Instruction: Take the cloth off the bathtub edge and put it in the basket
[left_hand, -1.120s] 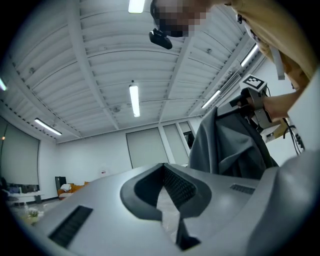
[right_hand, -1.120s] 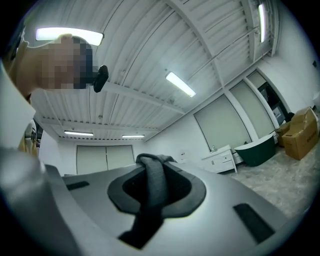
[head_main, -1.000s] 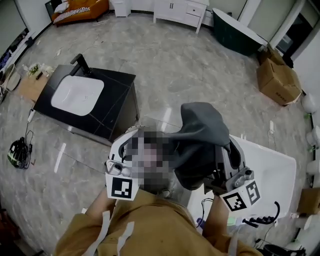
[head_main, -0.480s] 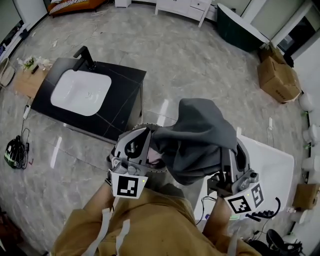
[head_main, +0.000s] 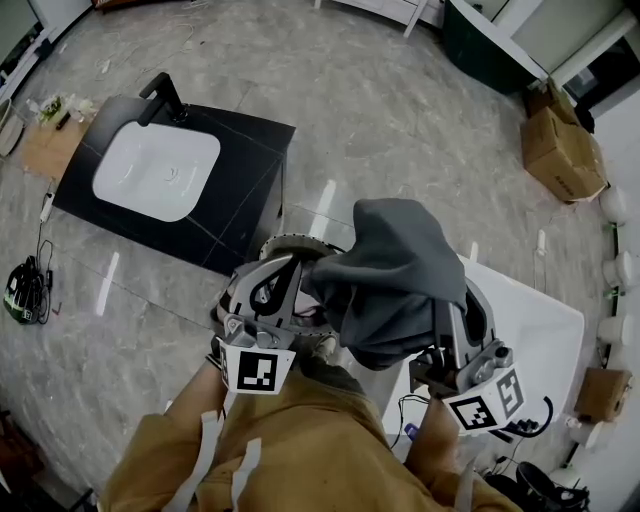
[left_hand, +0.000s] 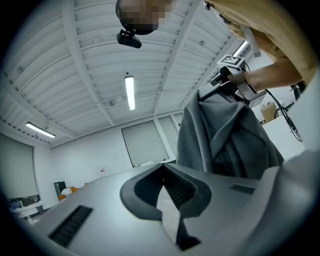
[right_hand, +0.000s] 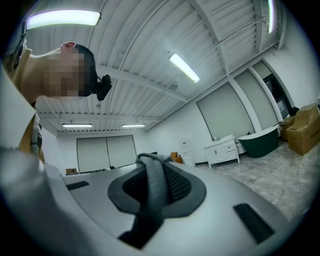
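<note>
While right hand-held gripper (right_hand: 154, 177) clamps grey cloth (head_main: 395, 270), left hand-held gripper (left_hand: 162, 187) closed empty, basket (head_main: 283, 241) rim beneath, contents hidden

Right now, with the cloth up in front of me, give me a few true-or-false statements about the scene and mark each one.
1. The grey cloth is clamped in the right hand-held gripper. True.
2. The cloth lies on the bathtub edge. False: it hangs from the gripper, clear of the white bathtub.
3. The left hand-held gripper has its jaws wide apart. False: they are together, with nothing between them.
4. A white sink sits in the black cabinet. True.
5. The cardboard box stands on the cabinet. False: it is on the floor, far from it.
</note>
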